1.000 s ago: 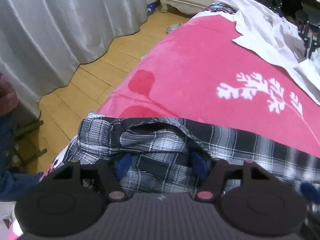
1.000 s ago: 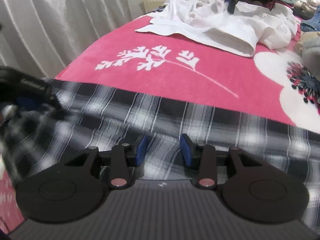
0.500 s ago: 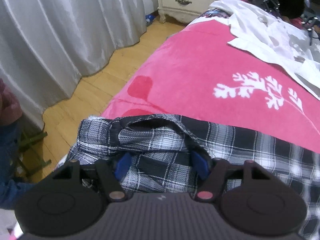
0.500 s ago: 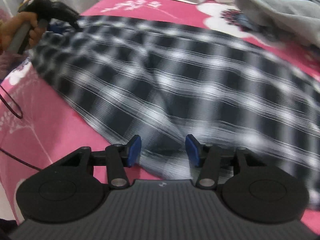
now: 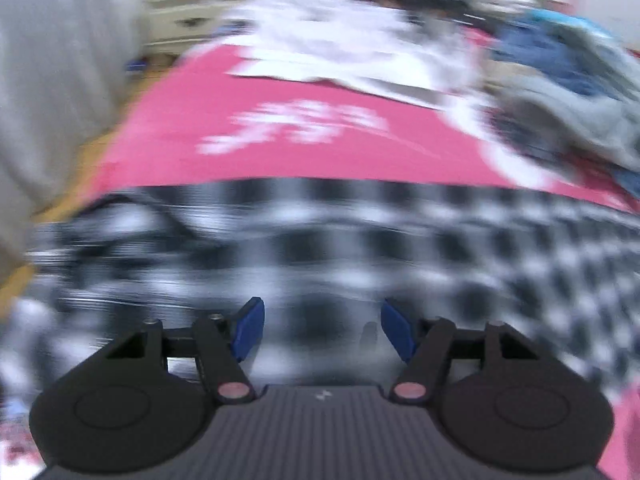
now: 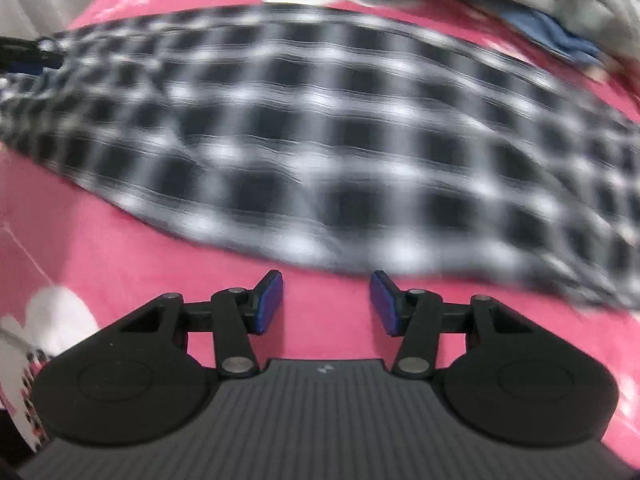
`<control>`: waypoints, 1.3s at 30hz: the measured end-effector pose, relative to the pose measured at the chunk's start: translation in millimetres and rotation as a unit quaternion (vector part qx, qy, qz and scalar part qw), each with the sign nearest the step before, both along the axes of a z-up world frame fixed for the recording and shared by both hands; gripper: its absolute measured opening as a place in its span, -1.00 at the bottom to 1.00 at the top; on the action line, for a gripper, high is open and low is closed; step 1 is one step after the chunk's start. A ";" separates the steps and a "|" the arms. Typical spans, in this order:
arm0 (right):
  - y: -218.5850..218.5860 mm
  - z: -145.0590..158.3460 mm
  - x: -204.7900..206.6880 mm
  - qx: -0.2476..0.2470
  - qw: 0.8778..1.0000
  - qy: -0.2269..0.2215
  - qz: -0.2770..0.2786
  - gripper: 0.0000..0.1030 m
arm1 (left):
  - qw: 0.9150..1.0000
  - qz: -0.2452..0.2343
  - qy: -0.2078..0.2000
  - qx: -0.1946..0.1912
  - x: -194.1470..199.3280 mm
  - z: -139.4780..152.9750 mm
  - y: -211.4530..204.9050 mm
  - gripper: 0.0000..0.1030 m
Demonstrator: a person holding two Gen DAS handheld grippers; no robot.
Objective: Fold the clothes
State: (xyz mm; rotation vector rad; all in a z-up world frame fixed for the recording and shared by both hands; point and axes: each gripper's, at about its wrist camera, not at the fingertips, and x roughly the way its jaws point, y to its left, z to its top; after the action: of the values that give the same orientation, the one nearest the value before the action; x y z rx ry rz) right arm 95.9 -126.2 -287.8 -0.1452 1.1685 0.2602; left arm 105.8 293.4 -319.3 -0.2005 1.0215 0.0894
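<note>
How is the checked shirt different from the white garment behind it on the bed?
The checked shirt is black-and-white plaid; the white garment is plain. The shirt lies spread fairly flat near the cameras; the white one sits rumpled further up the bed. Both rest on the pink blanket, and neither is folded.

Home bedroom. Bed under a pink blanket (image 5: 248, 152) with white floral print — loose clothes on it: plaid shirt (image 6: 344, 140), white garment (image 5: 340, 48), grey and blue pile (image 5: 568, 92). Cream drawer chest (image 5: 184, 8), grey curtain (image 5: 52, 92), wooden floor (image 5: 100, 148) — all blurred.
</note>
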 end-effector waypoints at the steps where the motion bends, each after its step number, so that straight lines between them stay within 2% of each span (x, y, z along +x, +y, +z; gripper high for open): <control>1: -7.5 7.1 -0.5 0.001 1.000 -0.007 -0.010 -0.08 | 1.000 -0.025 -0.004 -0.013 0.8 -1.5 -13.6 0.28; 5: -25.9 23.1 25.4 0.013 0.997 -0.072 -0.026 -0.09 | 0.989 -0.138 0.002 -0.052 1.4 -12.9 -80.8 0.27; 8: -47.1 8.7 33.8 -0.010 0.996 -0.083 -0.014 -0.09 | 0.984 -0.169 0.024 -0.055 -1.9 -27.2 -119.7 0.26; 11: -75.6 -12.2 33.3 -0.041 0.996 -0.082 0.005 -0.09 | 0.984 -0.171 0.040 -0.023 -6.8 -37.3 -137.4 0.24; 12: -94.5 -21.2 27.1 -0.056 0.996 -0.069 0.005 -0.09 | 0.984 -0.172 0.040 -0.012 -8.2 -36.7 -140.5 0.24; 15: -165.4 -20.7 0.4 -0.032 0.998 -0.014 -0.046 -0.08 | 0.985 -0.166 0.050 0.003 -10.1 -32.8 -146.7 0.24; 17: -190.9 -12.1 -10.6 -0.079 0.996 0.006 -0.039 -0.10 | 0.986 -0.157 0.056 0.018 -9.4 -25.9 -151.7 0.24; 19: -208.2 5.6 -9.4 -0.075 0.996 -0.005 -0.039 -0.13 | 0.988 -0.145 0.053 0.025 -6.8 -14.3 -152.4 0.24; 22: -204.8 26.2 14.7 -0.046 0.997 -0.066 0.004 -0.14 | 0.990 -0.135 0.047 0.017 -0.6 -5.7 -162.4 0.24; 24: -190.7 24.4 38.3 -0.026 0.993 -0.097 0.055 -0.14 | 0.989 -0.138 0.052 0.029 0.7 -7.2 -177.1 0.24; 26: -175.2 9.0 64.9 -0.013 0.986 -0.116 0.119 -0.23 | 0.986 -0.144 0.069 0.052 1.8 -14.4 -188.8 0.24; 29: -177.7 -17.9 84.4 -0.032 0.979 -0.100 0.174 -0.36 | 0.983 -0.146 0.087 0.073 0.1 -26.9 -195.8 0.24; 31: -214.0 -25.8 89.7 -0.043 0.982 -0.098 0.158 -0.36 | 0.983 -0.141 0.088 0.077 -0.8 -28.6 -194.2 0.24; 33: -254.9 -19.8 94.5 -0.067 0.988 -0.090 0.106 -0.36 | 0.985 -0.129 0.089 0.072 -0.1 -28.9 -191.3 0.24; 36: -297.0 -10.8 100.3 -0.118 0.988 -0.079 0.062 -0.46 | 0.986 -0.116 0.094 0.073 0.7 -30.5 -190.1 0.25; 39: -289.6 6.9 104.4 -0.094 0.985 -0.100 0.101 -0.47 | 0.986 -0.111 0.098 0.081 2.6 -31.8 -192.2 0.26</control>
State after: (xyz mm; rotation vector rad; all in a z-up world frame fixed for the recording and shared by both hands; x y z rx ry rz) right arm 200.3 -415.8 -281.0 -0.4484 0.9779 0.3063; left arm 108.4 101.2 -351.1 0.0726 1.2204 -0.0119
